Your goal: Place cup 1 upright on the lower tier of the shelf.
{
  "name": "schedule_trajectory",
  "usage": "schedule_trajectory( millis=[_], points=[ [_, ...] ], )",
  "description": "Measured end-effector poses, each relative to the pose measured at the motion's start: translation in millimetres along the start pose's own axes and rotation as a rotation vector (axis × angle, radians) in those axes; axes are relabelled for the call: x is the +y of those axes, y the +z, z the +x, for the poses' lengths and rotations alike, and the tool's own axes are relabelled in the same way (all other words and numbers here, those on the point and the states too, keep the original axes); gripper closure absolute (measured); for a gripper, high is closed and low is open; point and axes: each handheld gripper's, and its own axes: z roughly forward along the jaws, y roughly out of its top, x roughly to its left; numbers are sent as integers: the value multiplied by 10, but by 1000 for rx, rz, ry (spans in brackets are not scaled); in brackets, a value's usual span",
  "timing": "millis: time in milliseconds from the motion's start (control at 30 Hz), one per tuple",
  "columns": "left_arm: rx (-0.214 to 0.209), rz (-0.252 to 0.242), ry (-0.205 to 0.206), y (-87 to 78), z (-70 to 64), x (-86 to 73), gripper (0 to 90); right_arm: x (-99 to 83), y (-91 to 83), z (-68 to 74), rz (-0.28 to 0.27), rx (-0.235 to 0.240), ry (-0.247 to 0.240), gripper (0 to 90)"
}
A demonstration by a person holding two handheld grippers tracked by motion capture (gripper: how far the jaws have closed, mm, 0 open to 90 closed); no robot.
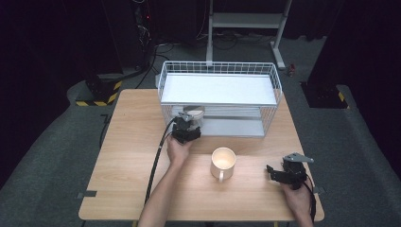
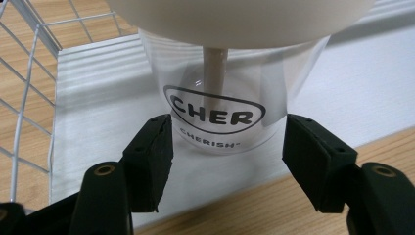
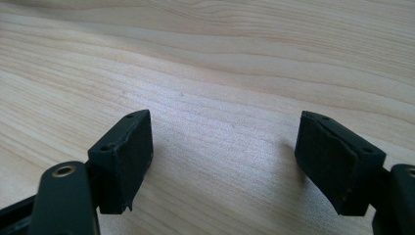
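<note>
Cup (image 2: 222,105) on the rack's (image 1: 273,75) lower shelf sits between the wide-open left gripper (image 2: 227,161) jaws — ungrasped; right gripper (image 3: 225,161) gapes wide, empty, over the table (image 3: 220,63).

A clear plastic cup (image 2: 230,98) with a wide cream-white lid is standing upright on the white lower shelf (image 2: 352,93) of the white wire rack (image 1: 218,71), close to the shelf's front edge and toward its left end. A black oval logo reading "CHER", with "CHERISH" in small letters under it, is facing outward. A pale straw-like stem is running down inside the see-through wall. The cup is looking empty, and nothing is touching its sides.
</note>
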Motion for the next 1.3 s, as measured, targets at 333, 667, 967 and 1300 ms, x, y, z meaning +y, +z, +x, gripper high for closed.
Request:
schedule_trajectory(
  millis=[333,667,967,1300],
  points=[
    [9,14,-8,65,-10,54,398,-1,-1,1,0,0,0,222],
    [22,20,3,104,22,78,392,-1,-1,0,0,1,-1,222],
    [22,35,-6,168,30,118,397,-1,-1,0,0,1,-1,222],
    [20,33,-24,187,47,134,415,-1,-1,0,0,1,-1,222]
  ],
)
